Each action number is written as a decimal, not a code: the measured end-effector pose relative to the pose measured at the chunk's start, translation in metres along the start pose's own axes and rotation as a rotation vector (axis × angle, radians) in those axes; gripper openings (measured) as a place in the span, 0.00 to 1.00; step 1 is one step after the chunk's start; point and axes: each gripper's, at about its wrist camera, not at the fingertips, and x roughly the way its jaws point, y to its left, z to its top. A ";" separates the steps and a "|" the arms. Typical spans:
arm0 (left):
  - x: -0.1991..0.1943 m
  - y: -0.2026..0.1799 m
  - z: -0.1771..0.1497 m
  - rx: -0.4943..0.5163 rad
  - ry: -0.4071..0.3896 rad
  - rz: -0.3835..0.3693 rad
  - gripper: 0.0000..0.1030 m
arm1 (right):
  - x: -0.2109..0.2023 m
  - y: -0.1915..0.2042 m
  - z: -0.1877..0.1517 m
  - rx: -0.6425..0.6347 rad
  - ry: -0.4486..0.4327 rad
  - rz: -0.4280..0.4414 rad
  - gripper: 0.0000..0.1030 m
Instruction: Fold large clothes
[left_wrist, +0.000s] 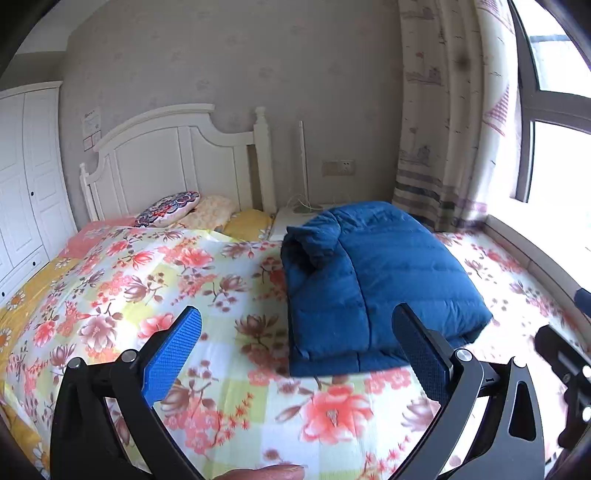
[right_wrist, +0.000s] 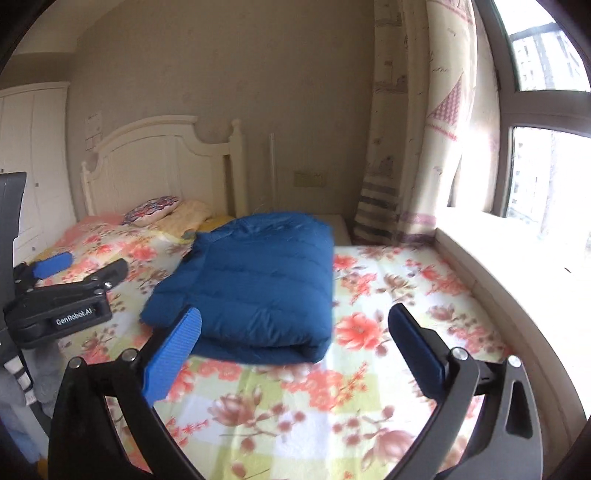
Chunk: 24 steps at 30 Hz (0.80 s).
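- We see the blue padded jacket (left_wrist: 373, 284) lying folded in a thick bundle on the flowered bedspread (left_wrist: 229, 398), toward the far right part of the bed, near the curtain (left_wrist: 443, 129) and the window sill (right_wrist: 491, 258); it touches no gripper.
- We judge the fold to be finished or almost finished; the main risk is that the puffy layers spring open by themselves, because the filling is full of air and nothing presses on the bundle.
- A second risk: if one finger goes down again close to the near edge, it can catch the top layer and pull it out of line; the smooth fabric would slide easily.
- The bundle lies not far from the right side of the bed; a strong push could move it toward the sill.
- Our left gripper (left_wrist: 295, 350) is released, its blue pads wide apart with only bedspread between them; it hovers above the bed, tilted a little down, with the jacket ahead and to its right.
- Our right gripper (right_wrist: 293, 350) is also released and empty; it points slightly down, with the jacket ahead and a little left.
- In the right wrist view the left gripper appears at the far left, apart from the jacket.
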 end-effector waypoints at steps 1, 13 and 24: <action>-0.003 0.000 -0.002 -0.001 -0.002 0.002 0.96 | -0.001 0.004 -0.001 -0.001 0.001 0.007 0.98; -0.021 -0.010 -0.012 0.021 0.001 -0.015 0.96 | -0.014 0.004 -0.014 0.004 0.063 0.003 0.98; -0.027 -0.008 -0.013 0.015 -0.001 -0.017 0.96 | -0.021 0.000 -0.012 0.026 0.061 -0.006 0.98</action>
